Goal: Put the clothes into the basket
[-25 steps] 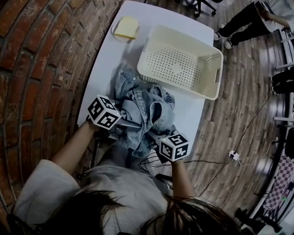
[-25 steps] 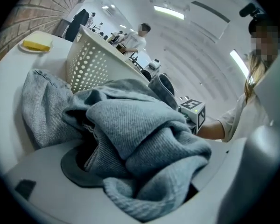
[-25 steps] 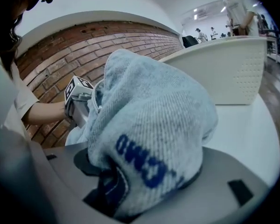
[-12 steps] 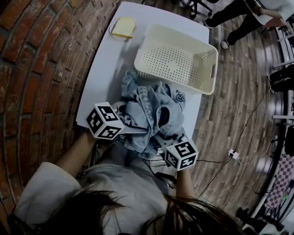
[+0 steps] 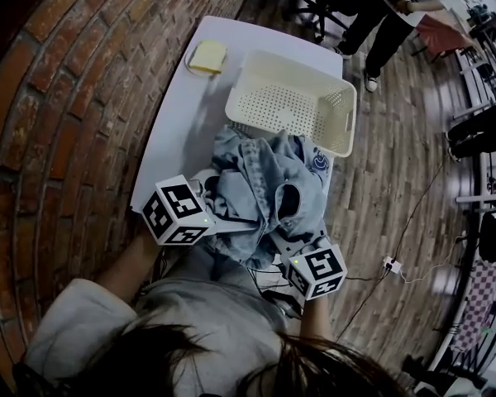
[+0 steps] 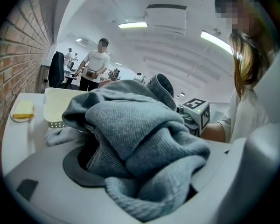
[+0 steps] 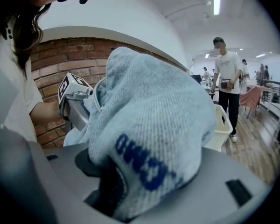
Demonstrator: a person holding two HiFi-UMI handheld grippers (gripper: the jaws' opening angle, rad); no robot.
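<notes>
Right, I am partway through the carrying step: the pale blue garment (image 5: 264, 180) is gathered at the near end of the table (image 5: 175, 126), and the basket (image 5: 344, 121) is sitting empty at its 12 o'clock. The left gripper (image 5: 219, 220) is pinching a thick fold of knit at the bundle's 8 o'clock. The right gripper (image 5: 283, 251) is biting a fold with blue lettering at its 5 o'clock. In both gripper views cloth is filling the gap between the jaws. The garment is bunching between the two tools, its far edge reaching up to the basket's near rim — whether it is touching the rim, I cannot tell.

I am reckoning the next move calls for raising both tools together, high enough that the hanging cloth is clearing that near rim, then travelling toward 12 o'clock until the bundle is over the perforated floor. Only there should the jaws be letting go — a trailing sleeve looks likely to snag the rim or shove the basket.
</notes>
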